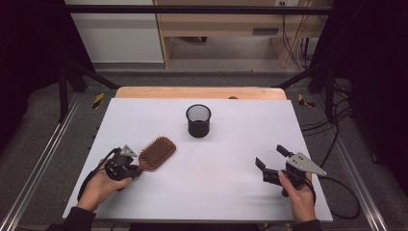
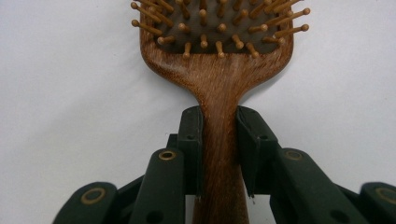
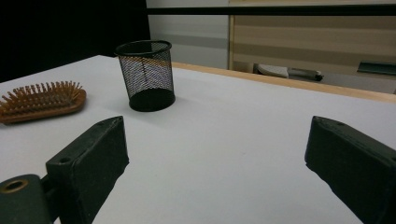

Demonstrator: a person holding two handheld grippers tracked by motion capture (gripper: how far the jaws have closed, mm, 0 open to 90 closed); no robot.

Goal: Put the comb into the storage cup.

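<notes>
A wooden paddle hairbrush (image 1: 157,152) lies bristles up on the white table (image 1: 231,192), left of the middle. My left gripper (image 1: 136,169) is shut on the hairbrush handle (image 2: 219,140), both pads (image 2: 192,149) pressing its sides just below the head. The brush head (image 3: 42,100) also lies at the left edge of the right gripper view. My right gripper (image 1: 269,156) sits near the front right of the table, jaws wide apart with nothing between them. A black mesh cup (image 1: 198,120) stands upright at the table's middle back.
The mesh cup (image 3: 147,74) stands ahead and to the left of my right gripper (image 3: 215,158). A wooden strip (image 1: 199,92) runs along the table's far edge. Cables (image 1: 337,120) trail on the floor to the right.
</notes>
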